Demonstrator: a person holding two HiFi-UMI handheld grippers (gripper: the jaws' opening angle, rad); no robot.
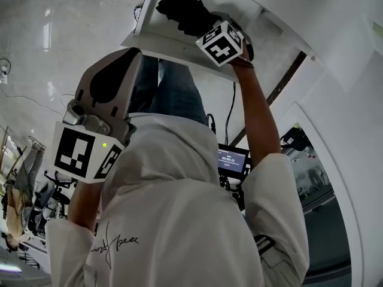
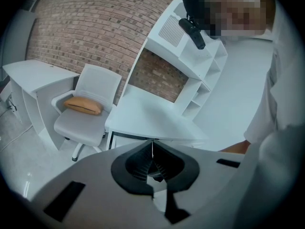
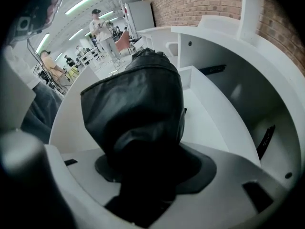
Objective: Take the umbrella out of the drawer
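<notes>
Now, right hand-held gripper (image 3: 143, 173) clamping black umbrella (image 3: 136, 104)

- Can't see right gripper (image 3: 145, 173) fingertips: buried under black umbrella (image 3: 136, 99) clamped between them.
- Same in head view: jaws lost behind marker cube (image 1: 220, 42).
- Can't read screen (image 1: 233, 159): too small.
- Can't tell distant people (image 3: 101, 25) apart in right gripper view: tiny.
- Loses drawer (image 1: 179, 43) top at head view's upper edge; far wall probably behind umbrella.

Brick wall (image 2: 90, 27) at 12 o'clock; white chair (image 2: 97, 86) 9 o'clock of white table (image 2: 147, 116); ceiling strip lights (image 3: 83, 3) on.
</notes>
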